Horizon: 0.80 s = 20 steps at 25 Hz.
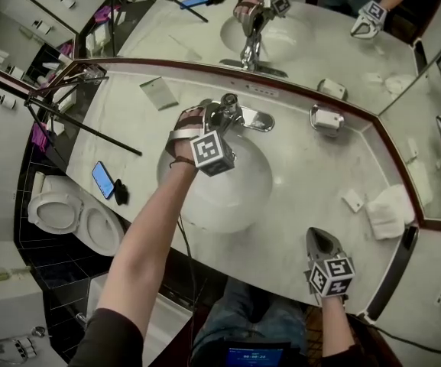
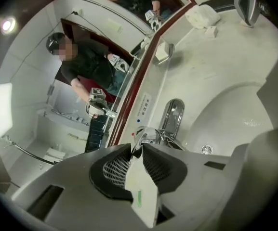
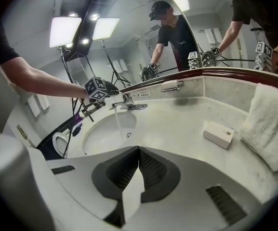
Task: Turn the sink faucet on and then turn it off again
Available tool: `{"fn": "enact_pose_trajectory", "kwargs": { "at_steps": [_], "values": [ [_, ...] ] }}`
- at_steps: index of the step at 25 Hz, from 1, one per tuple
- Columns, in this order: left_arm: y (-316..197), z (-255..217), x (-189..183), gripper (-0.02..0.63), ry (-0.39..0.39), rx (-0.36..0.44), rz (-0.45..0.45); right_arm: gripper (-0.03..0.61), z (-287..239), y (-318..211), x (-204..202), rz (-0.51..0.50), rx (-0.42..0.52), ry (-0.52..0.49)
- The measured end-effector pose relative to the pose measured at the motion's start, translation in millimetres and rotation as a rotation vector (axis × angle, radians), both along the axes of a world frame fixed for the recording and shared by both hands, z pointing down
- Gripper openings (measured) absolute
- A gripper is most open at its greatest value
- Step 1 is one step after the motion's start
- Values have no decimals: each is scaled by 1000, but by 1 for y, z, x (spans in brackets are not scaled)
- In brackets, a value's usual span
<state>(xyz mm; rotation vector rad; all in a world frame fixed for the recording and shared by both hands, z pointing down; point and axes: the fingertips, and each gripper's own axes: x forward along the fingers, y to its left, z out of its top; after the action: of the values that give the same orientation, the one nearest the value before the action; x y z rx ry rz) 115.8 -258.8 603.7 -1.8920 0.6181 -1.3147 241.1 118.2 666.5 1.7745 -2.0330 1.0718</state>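
The chrome faucet (image 1: 255, 120) stands at the back of the round white sink (image 1: 239, 199). My left gripper (image 1: 220, 118) reaches over the basin to the faucet handle (image 1: 228, 104). In the left gripper view its jaws stand nearly together, tips (image 2: 138, 146) pinching the chrome handle (image 2: 149, 134), with the spout (image 2: 174, 113) just beyond. In the right gripper view a thin stream of water (image 3: 121, 124) runs from the faucet (image 3: 129, 105) into the sink (image 3: 98, 136). My right gripper (image 1: 324, 240) rests at the counter's front right, shut and holding nothing (image 3: 139, 150).
A soap dish (image 1: 327, 118) sits right of the faucet. A small white box (image 1: 352, 200) and a folded towel (image 1: 389, 211) lie at the right. A phone (image 1: 103, 180) and tripod legs (image 1: 82, 125) are at the left, a toilet (image 1: 59, 212) below. A mirror backs the counter.
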Motion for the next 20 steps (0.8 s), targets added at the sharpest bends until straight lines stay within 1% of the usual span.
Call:
{"fn": "enact_pose_trajectory", "kwargs": {
  "at_steps": [3, 6, 9, 11, 15, 18, 20],
  "values": [
    [1, 1, 3, 57, -23, 37, -41, 17, 2, 3, 0, 7, -7, -4],
    [-1, 6, -5, 55, -69, 85, -76, 17, 3, 2, -4, 5, -7, -11],
    [3, 5, 1, 54, -57, 66, -100, 17, 5, 1, -6, 4, -8, -15],
    [6, 5, 3, 52, -58, 69, -111, 17, 5, 0, -7, 6, -9, -17],
    [19, 17, -5, 51, -68, 105, -112, 17, 0, -4, -7, 7, 1, -19],
    [26, 29, -11, 58, -82, 128, -136, 17, -1, -5, -3, 11, 7, -17],
    [26, 29, -10, 58, -75, 140, -151, 17, -2, -5, 1, 15, 7, -12]
  ]
}}
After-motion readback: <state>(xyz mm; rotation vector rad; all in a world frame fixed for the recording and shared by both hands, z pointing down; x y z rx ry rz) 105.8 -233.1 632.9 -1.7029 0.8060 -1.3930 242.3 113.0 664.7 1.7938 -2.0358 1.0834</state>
